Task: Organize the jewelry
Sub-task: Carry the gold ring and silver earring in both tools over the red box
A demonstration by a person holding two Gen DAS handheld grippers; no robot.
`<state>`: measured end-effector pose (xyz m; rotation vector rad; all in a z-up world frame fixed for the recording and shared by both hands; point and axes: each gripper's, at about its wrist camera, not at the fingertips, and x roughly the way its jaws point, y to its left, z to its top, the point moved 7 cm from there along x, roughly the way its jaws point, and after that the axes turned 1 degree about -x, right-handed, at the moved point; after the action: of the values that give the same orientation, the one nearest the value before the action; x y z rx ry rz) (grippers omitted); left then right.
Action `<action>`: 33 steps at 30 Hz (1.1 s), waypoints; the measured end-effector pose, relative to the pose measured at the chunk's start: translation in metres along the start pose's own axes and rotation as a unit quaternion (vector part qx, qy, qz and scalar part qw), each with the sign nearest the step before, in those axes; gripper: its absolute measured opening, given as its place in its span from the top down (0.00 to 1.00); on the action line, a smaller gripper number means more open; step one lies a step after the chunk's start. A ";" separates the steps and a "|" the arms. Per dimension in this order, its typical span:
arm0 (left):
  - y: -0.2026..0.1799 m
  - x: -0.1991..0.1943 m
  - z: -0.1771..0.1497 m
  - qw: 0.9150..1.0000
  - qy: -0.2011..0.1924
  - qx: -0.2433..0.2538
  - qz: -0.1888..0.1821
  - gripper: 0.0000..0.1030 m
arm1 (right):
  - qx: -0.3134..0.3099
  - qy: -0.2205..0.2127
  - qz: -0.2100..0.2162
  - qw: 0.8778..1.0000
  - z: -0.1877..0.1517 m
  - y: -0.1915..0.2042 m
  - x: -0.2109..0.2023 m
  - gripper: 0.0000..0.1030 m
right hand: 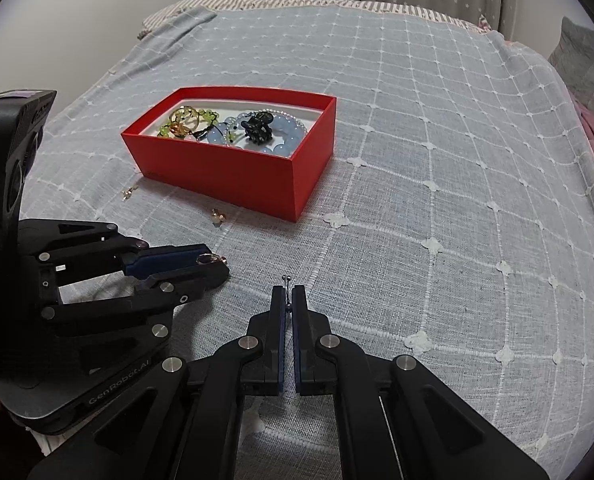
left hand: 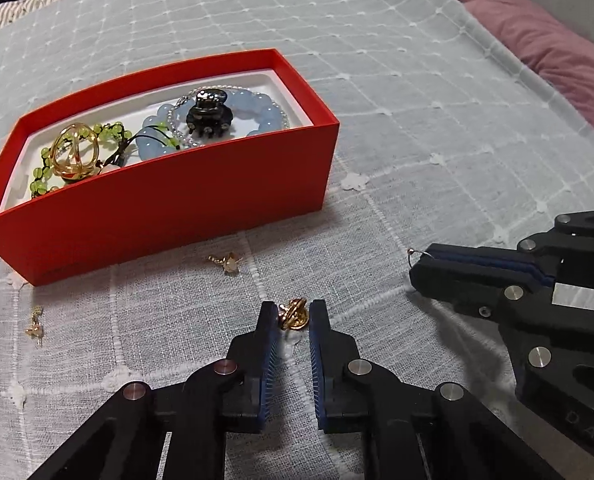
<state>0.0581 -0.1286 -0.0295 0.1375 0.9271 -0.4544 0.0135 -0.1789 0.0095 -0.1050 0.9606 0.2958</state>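
Note:
A red box (left hand: 169, 204) (right hand: 233, 172) stands on the grey quilted bedspread. It holds a blue bead bracelet (left hand: 253, 108), a black hair claw (left hand: 209, 116), green beads (left hand: 109, 132) and an amber-gold hoop ornament (left hand: 73, 152). My left gripper (left hand: 293, 316) (right hand: 217, 264) is low over the bedspread, shut on a small gold earring (left hand: 293, 314) between its blue pads. To its right, my right gripper (right hand: 288, 292) (left hand: 415, 268) is shut on a thin silver wire piece (right hand: 286, 279) whose ends poke out past the tips.
Two more small gold pieces lie loose on the bedspread in front of the box (left hand: 227, 262) (left hand: 35, 326). A pink blanket (left hand: 557, 48) lies at the bed's right side. Striped bedding (right hand: 257, 0) and a curtain are at the far end.

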 end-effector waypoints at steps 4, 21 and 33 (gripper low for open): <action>0.003 -0.004 -0.002 1.000 0.000 0.000 -0.003 0.90 | 0.000 -0.001 0.001 1.000 0.001 0.001 0.000 0.98; 0.041 -0.041 0.016 0.998 -0.040 -0.044 0.008 0.90 | 0.016 -0.029 0.016 0.999 0.032 0.011 -0.010 0.98; 0.087 -0.050 0.045 0.990 -0.085 -0.112 0.030 0.90 | 0.056 -0.063 0.024 0.996 0.067 0.011 -0.013 0.98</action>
<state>0.1031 -0.0484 0.0306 -0.0766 0.7974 -0.2996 0.0566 -0.1566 0.0589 0.0387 0.8524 0.2880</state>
